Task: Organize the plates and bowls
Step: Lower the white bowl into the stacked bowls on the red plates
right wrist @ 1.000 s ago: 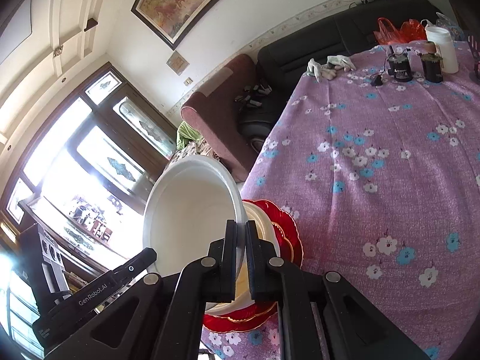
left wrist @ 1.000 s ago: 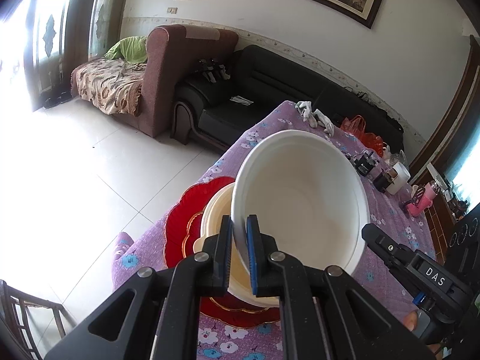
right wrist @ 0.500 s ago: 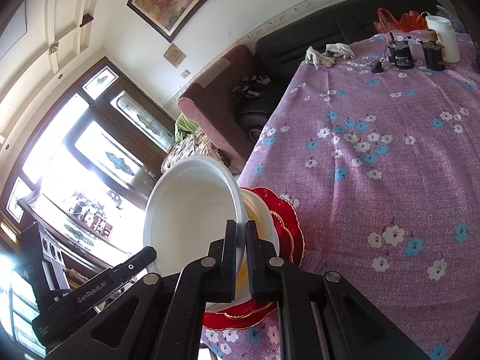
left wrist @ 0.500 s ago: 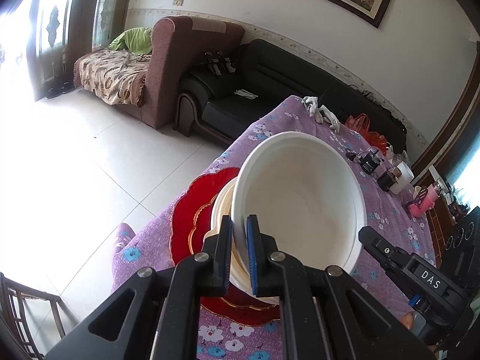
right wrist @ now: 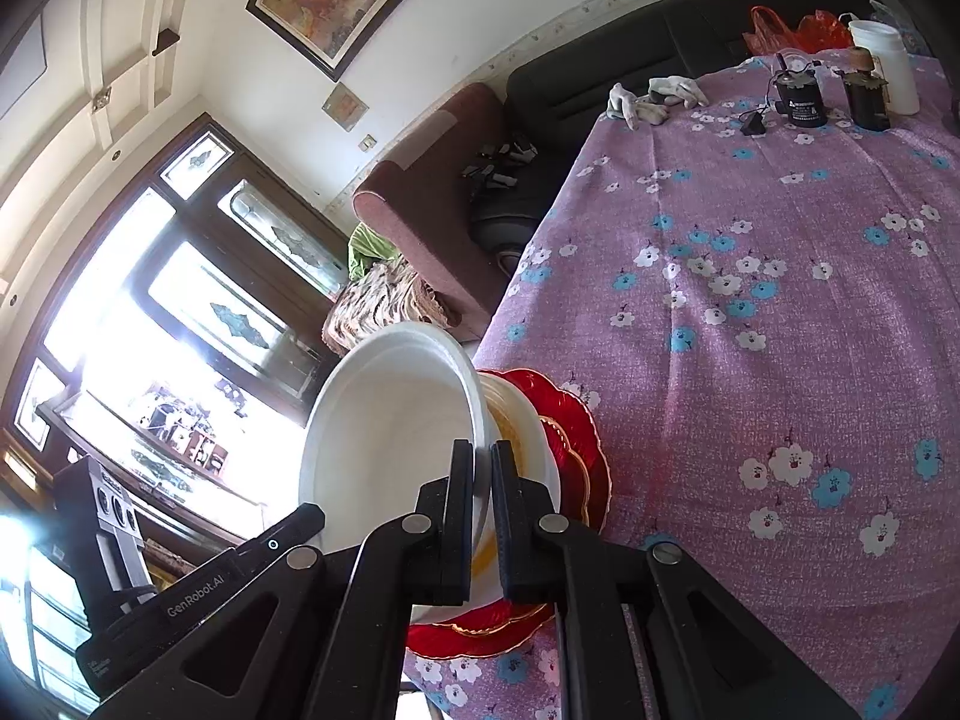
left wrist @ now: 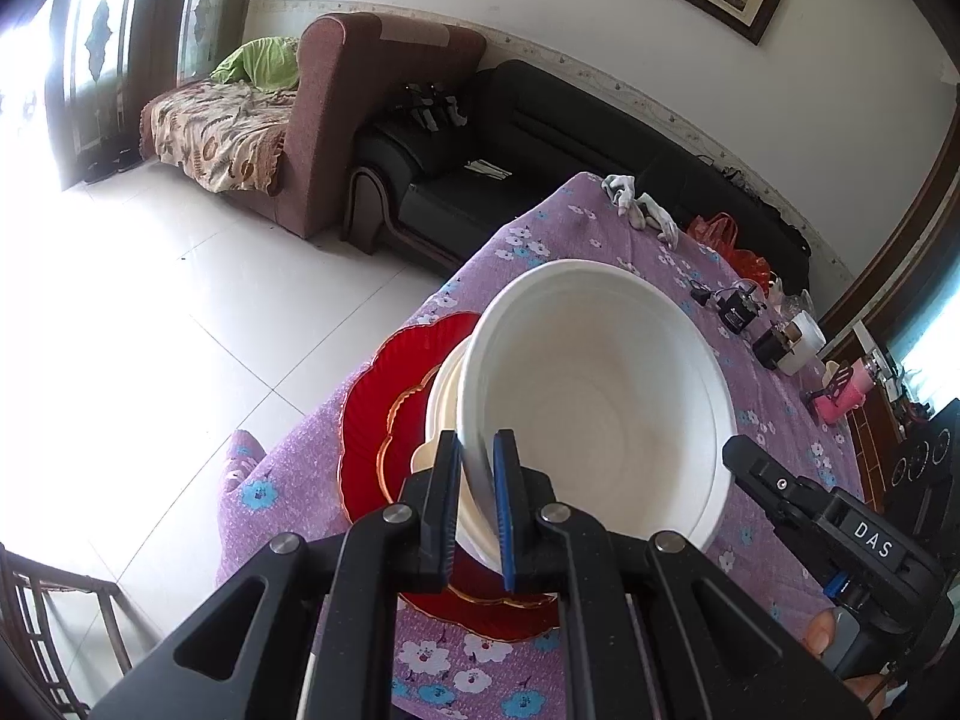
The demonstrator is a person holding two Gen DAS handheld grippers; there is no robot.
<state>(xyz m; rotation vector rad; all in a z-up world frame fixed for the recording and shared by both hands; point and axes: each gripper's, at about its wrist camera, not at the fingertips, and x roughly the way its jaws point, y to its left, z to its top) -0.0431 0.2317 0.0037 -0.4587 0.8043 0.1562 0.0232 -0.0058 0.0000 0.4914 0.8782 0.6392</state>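
Observation:
A large white bowl [left wrist: 600, 396] is held by both grippers on opposite sides of its rim. My left gripper [left wrist: 477, 462] is shut on the near rim. My right gripper [right wrist: 482, 468] is shut on the rim of the same bowl [right wrist: 384, 438]. The bowl hangs just above a cream bowl [left wrist: 441, 396] that sits on a red scalloped plate [left wrist: 372, 414] near the table corner. The cream bowl [right wrist: 528, 438] and the red plate [right wrist: 576, 426] also show in the right wrist view. The white bowl hides most of the cream bowl.
The table has a purple flowered cloth [right wrist: 750, 276]. At its far end lie white gloves [right wrist: 654, 96], small black devices [right wrist: 798, 96], a white jar [right wrist: 888, 66] and a pink item [left wrist: 840, 399]. Sofas [left wrist: 540, 138] stand beyond. The table edge and tiled floor [left wrist: 180, 312] lie left.
Both grippers have lowered the white bowl closer over the cream bowl and red plate. The grip on the rim is unchanged.

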